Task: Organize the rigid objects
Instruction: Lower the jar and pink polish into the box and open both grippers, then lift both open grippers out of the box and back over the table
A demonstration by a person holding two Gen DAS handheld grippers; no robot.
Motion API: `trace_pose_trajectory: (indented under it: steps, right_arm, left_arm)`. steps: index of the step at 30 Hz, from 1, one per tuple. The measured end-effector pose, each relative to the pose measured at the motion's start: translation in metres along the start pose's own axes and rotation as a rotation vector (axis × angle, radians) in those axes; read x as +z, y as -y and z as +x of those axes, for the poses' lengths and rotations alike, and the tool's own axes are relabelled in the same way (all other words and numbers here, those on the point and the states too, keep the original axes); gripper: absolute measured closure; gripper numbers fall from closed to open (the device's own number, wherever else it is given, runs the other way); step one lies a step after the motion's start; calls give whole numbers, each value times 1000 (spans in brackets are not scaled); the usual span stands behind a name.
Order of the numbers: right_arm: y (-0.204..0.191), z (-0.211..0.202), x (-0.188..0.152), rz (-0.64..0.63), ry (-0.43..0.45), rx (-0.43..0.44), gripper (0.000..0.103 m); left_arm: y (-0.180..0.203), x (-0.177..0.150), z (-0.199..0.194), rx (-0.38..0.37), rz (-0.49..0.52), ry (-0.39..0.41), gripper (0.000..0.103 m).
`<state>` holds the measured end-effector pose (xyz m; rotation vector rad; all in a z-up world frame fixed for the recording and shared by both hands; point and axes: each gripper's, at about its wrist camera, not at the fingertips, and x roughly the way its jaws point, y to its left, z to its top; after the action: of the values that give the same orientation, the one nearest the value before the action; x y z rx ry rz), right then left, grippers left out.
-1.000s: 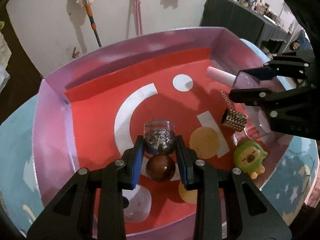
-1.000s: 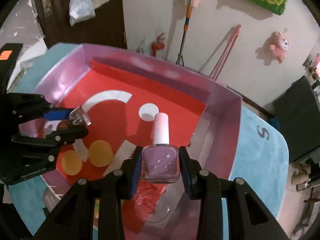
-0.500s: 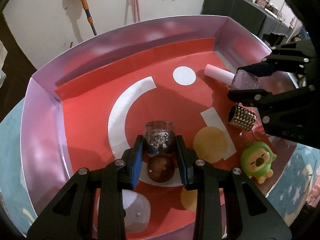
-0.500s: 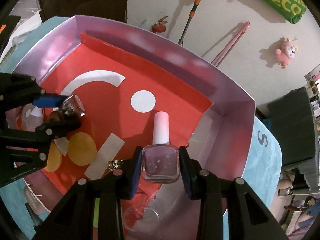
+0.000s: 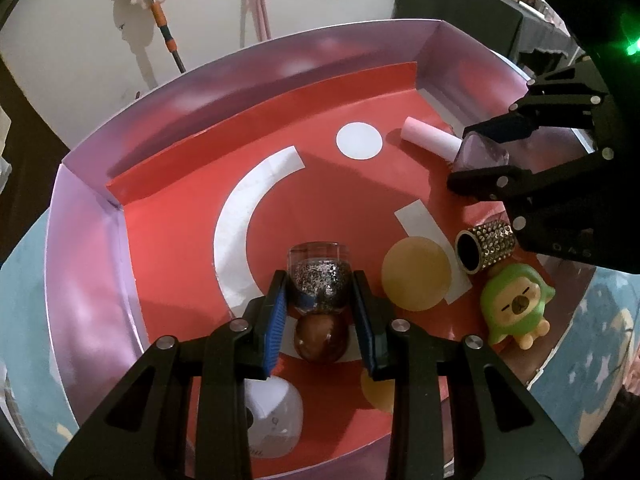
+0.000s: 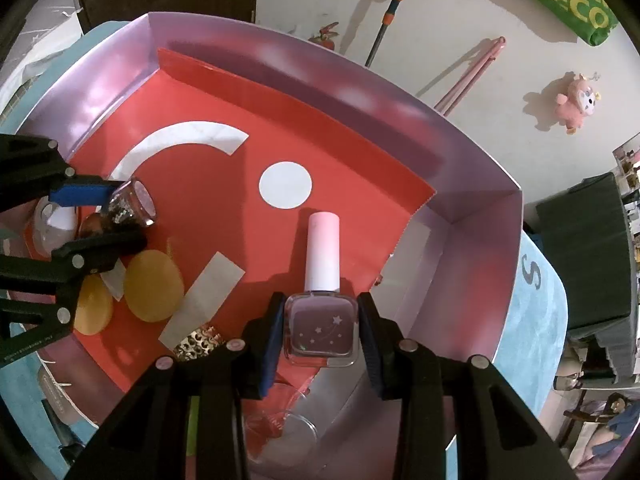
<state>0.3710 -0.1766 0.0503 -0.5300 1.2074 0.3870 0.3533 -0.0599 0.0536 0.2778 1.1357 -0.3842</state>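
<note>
My left gripper (image 5: 319,304) is shut on a small glitter-filled bottle (image 5: 319,280) with a round brown cap (image 5: 320,338), held low over the red floor of the pink-walled box (image 5: 280,64). In the right wrist view this bottle (image 6: 130,204) hangs at the left between the same black jaws. My right gripper (image 6: 320,334) is shut on a square mauve nail-polish bottle (image 6: 320,330) with a pale pink cap (image 6: 323,252), just above the box floor near its right wall. From the left wrist camera the polish bottle (image 5: 482,156) sits at the upper right.
Inside the box lie a studded metal cap (image 5: 484,246), a green duck-like toy (image 5: 516,308), a white round bottle (image 5: 272,420) and a clear glass dish (image 6: 280,428). Blue star-patterned cloth (image 5: 592,360) lies around the box. A dark table (image 6: 588,260) stands at the right.
Both views have shifted so more of the box floor shows and it looks nearer. The grips on the glitter bottle and the polish bottle are unchanged.
</note>
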Motion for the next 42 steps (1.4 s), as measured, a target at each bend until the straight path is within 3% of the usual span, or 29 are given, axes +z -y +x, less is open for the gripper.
trace_pose_trajectory:
  steps: [23, 32, 37, 38, 40, 42]
  right_arm:
    - [4, -5, -1, 15, 15, 8, 63]
    - [12, -42, -10, 70, 107, 25, 62]
    - [9, -80, -29, 120, 218, 58, 53]
    - [7, -87, -33, 127, 239, 66, 53]
    - [4, -99, -42, 140, 273, 75, 53]
    - [-2, -112, -55, 157, 318, 86, 52]
  left_arm:
    - [-9, -1, -8, -26, -42, 26, 73]
    - [-14, -12, -45, -50, -70, 112, 73]
    - [-9, -30, -83, -63, -94, 192, 72]
    - [-7, -36, -93, -68, -100, 215, 69]
    - [-3, -47, -108, -76, -115, 264, 29]
    - [1, -61, -127, -80, -123, 342, 27]
